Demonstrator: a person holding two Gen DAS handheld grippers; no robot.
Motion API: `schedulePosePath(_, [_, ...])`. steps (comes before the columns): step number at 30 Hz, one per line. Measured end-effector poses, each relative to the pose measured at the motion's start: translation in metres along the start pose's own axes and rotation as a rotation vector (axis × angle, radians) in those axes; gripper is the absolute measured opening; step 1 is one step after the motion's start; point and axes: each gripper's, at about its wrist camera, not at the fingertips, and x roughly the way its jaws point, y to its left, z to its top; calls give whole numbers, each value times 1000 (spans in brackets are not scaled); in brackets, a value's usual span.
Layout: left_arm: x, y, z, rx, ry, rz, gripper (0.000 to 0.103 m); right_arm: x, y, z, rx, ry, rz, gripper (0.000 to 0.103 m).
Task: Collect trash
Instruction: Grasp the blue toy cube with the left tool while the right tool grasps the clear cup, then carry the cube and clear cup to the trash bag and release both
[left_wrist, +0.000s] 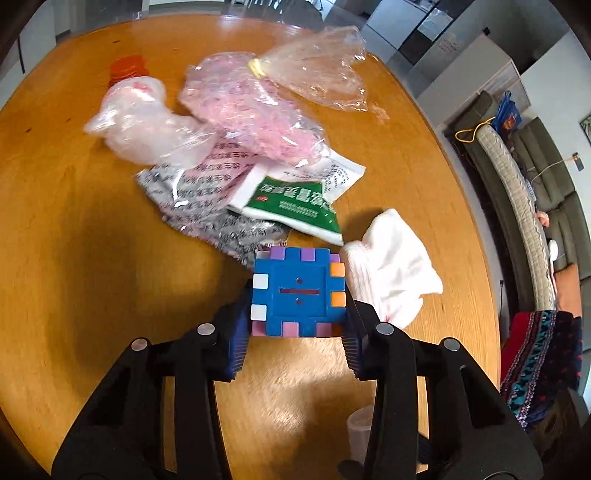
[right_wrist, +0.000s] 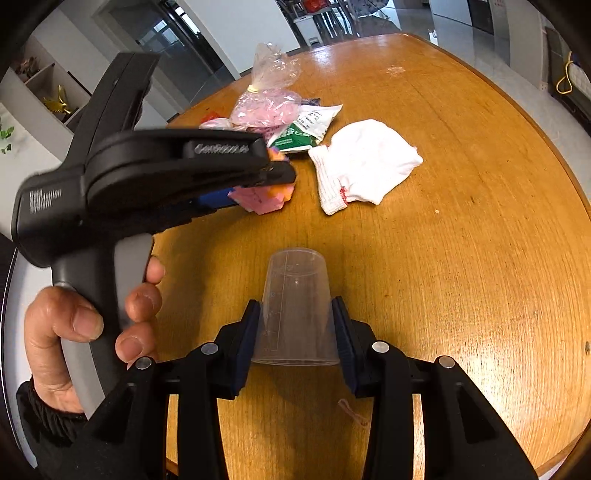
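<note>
Left gripper (left_wrist: 298, 317) clamped on foam cube (left_wrist: 298, 295), pads pressing both side faces, at near edge of trash heap. Right gripper (right_wrist: 295, 332) clamped on clear cup (right_wrist: 295, 306), cup inverted, held above wooden bench (right_wrist: 461, 240). Trash heaped mid-bench: pink bag (left_wrist: 251, 110), clear bag (left_wrist: 317, 70), printed wrappers (left_wrist: 207, 192), green sachet (left_wrist: 295, 206). White cloth (left_wrist: 391, 269) just right of cube, apart from heap. Hand (right_wrist: 85, 332) visible on left gripper's handle.

Red cap (left_wrist: 127, 68) half hidden behind bags; packet print (left_wrist: 295, 206) blurred, unreadable.
</note>
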Motion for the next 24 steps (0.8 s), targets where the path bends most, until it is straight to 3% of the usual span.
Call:
schedulePosePath(6, [-49, 27, -29, 3, -91, 31, 41, -7, 27, -19, -23, 0, 41, 41])
schedulePosePath(12, [-94, 66, -78, -18, -171, 90, 41, -1, 65, -36, -66, 28, 97, 41])
schedulePosePath(24, [-186, 170, -183, -169, -294, 187, 41, 21, 183, -108, -273, 133, 201, 41])
